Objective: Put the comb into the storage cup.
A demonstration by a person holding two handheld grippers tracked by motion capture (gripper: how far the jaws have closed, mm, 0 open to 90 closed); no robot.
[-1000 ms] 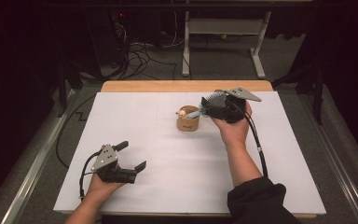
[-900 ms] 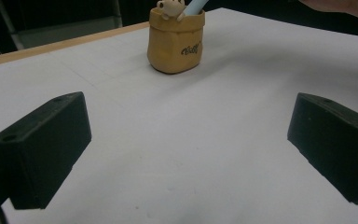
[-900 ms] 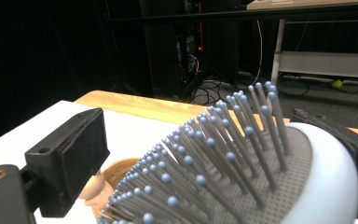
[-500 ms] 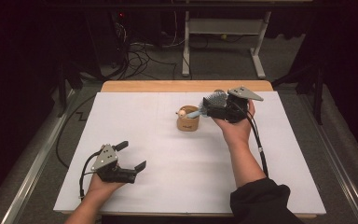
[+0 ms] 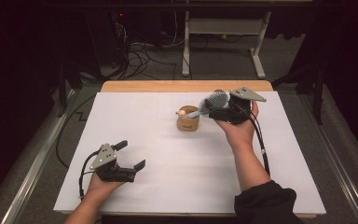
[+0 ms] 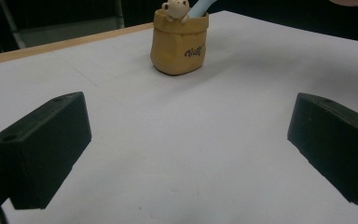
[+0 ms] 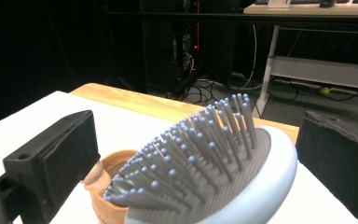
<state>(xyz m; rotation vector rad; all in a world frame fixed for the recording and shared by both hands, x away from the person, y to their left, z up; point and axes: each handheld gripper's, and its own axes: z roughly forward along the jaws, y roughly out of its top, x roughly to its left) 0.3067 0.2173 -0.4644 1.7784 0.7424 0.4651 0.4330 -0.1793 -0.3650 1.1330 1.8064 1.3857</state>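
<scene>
A small brown pot [image 5: 188,122] with a little bear figure on its rim [image 6: 175,8] stands mid-table. A light blue hairbrush [image 5: 216,99] leans out of it, handle down inside, its grey bristled head [image 7: 205,177] up to the right. My right gripper [image 5: 213,111] is level with that head; its jaws have just been opening and stand wide on either side of it, pads apart from the brush. My left gripper [image 5: 131,155] rests open near the front left, with bare table between its jaws [image 6: 186,144], facing the pot [image 6: 179,44].
A white sheet [image 5: 168,186] covers the table, with a wooden strip [image 5: 182,86] along the far edge. Beyond it are a white desk frame [image 5: 223,28] and cables on the dark floor [image 5: 140,56].
</scene>
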